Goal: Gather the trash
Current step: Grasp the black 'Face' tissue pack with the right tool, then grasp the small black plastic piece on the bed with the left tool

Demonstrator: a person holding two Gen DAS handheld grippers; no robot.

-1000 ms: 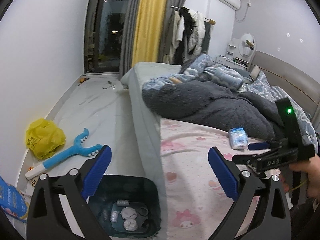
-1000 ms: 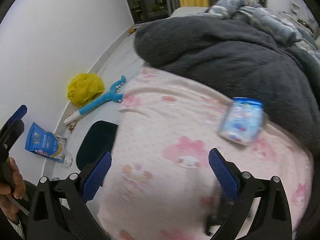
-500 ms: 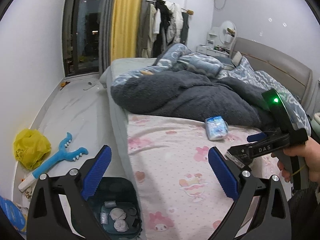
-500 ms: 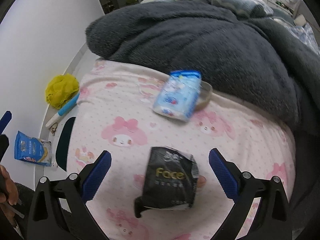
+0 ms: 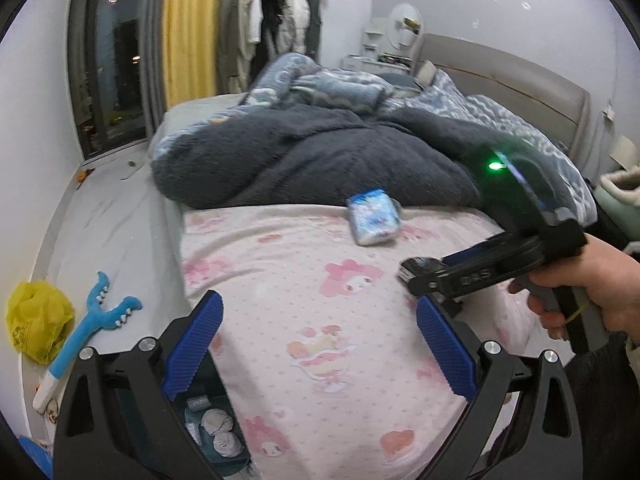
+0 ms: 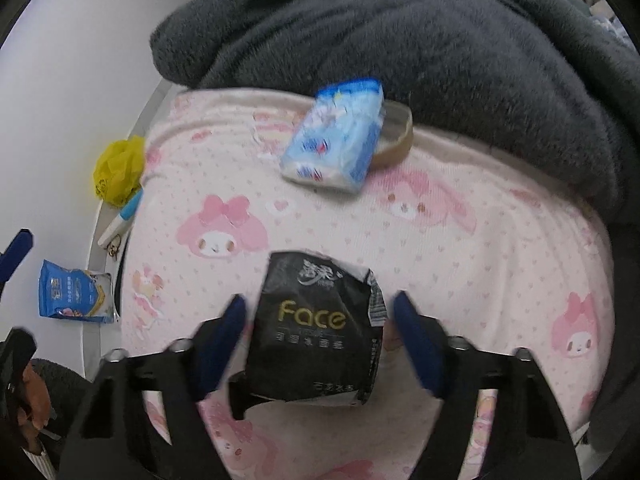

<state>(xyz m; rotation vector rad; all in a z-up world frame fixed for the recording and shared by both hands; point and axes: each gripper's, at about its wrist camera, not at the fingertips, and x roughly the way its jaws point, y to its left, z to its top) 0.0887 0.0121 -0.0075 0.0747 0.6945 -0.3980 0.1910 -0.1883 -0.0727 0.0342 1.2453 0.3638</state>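
Jaws of our right gripper (image 6: 318,318) are closing around the black tissue pack (image 6: 320,330) lying on the bed (image 6: 460,256), pads not yet touching; left gripper (image 5: 318,344) jaws stand apart, empty, above the bin (image 5: 218,432).

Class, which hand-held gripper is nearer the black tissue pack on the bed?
Right. The right hand-held gripper straddles the black tissue pack, jaws closing. The left hand-held gripper hangs open beside it.

L gripper (image 5: 316,344) over pink print bedsheet (image 5: 304,280), blue fingers (image 5: 192,344) wide apart, nothing btwn. R gripper (image 5: 416,276) at right, held by hand (image 5: 600,292), tip w/ dark item; grip unclear. Blue-white tissue pack (image 5: 374,219) on sheet at edge of grey blanket (image 5: 312,160). Floor left of bed: teal bin (image 5: 218,428) w/ wads inside, yellow bag (image 5: 38,326), blue toy (image 5: 86,332).
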